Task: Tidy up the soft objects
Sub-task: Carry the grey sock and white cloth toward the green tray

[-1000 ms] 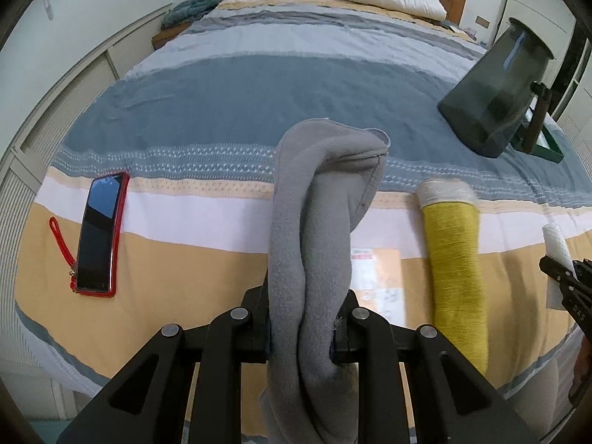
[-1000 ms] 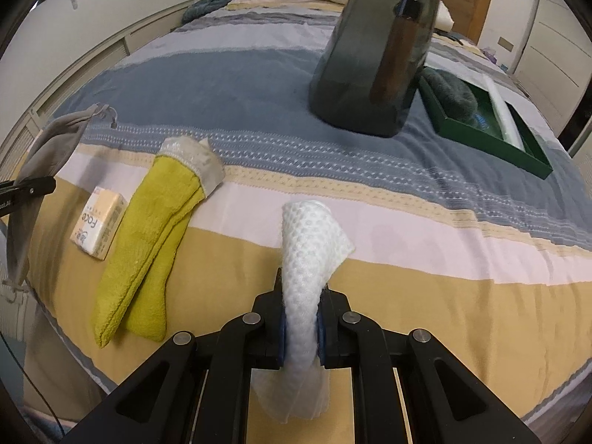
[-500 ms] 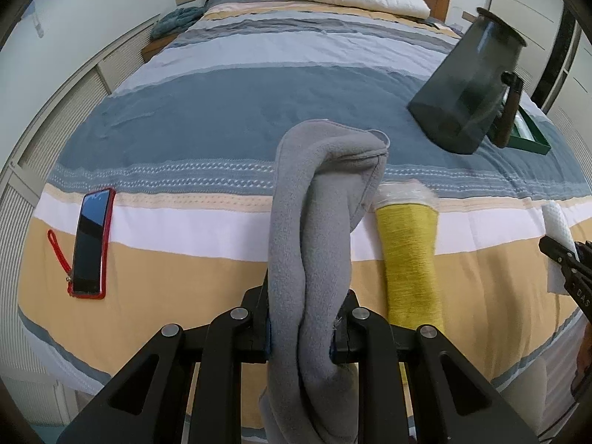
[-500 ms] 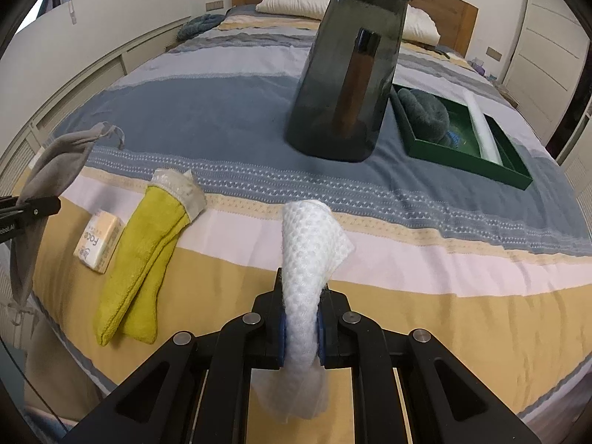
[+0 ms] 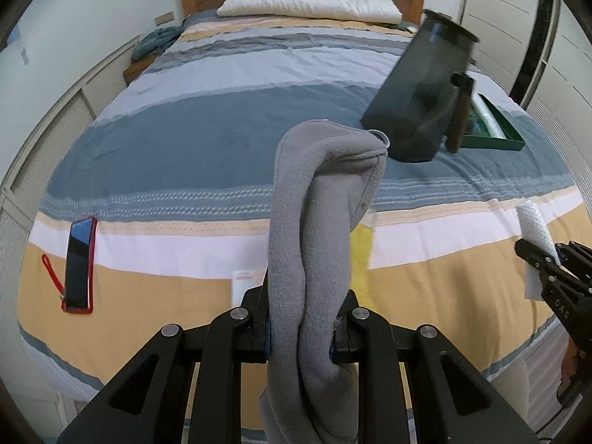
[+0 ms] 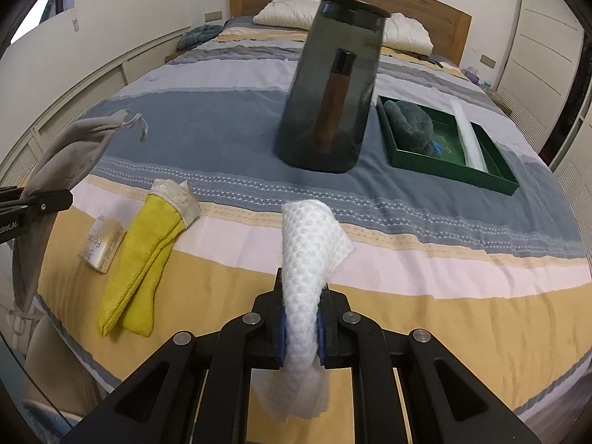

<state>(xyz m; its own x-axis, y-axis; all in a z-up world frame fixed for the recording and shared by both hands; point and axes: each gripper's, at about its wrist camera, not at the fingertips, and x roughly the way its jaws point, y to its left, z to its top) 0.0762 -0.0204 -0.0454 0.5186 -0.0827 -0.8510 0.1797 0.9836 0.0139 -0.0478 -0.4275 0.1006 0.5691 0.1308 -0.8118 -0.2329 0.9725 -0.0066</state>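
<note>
Striped bed [image 6: 425, 259] with yellow towel [image 6: 144, 255], jug [image 6: 329, 92], green tray [image 6: 451, 175], phone [image 5: 78, 264].

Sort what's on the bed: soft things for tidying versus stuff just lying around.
For the job: grey cloth, white mesh cloth, yellow towel, green tray already holding soft items.
Lying about: phone, dark jug, tissue pack, pillow.
</note>
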